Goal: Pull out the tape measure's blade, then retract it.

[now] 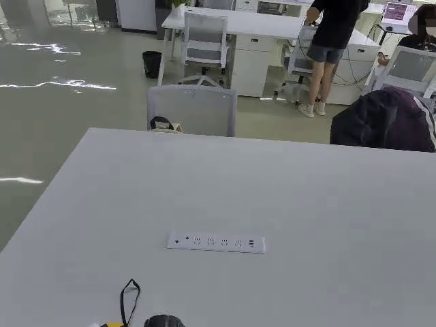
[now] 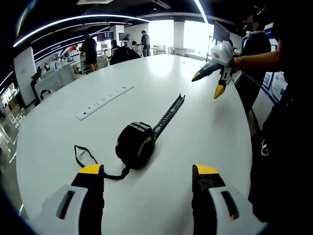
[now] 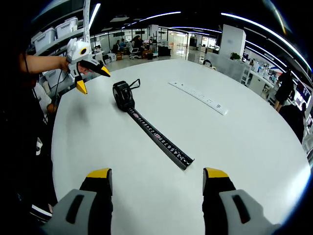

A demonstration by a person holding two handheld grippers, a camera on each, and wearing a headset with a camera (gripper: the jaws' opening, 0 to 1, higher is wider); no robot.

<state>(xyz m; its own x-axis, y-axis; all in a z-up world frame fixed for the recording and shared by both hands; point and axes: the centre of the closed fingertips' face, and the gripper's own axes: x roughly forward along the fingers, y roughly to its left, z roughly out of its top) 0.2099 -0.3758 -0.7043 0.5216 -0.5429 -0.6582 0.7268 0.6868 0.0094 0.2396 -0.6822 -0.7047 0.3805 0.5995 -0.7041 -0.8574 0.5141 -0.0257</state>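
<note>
Black round tape measure (image 2: 136,144): on white table (image 2: 205,122) — blade (image 3: 156,134) out, seemingly locked.
Left gripper (image 2: 148,170): jaws apart, empty, behind it.
Right gripper (image 3: 157,174): released — facing blade tip, for retraction.

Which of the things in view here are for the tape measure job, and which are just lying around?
For the job:
- tape measure, its blade pulled out along the table
- left gripper and right gripper, both open, holding nothing

Just lying about:
- power strip
- grey chair beyond the table
</note>
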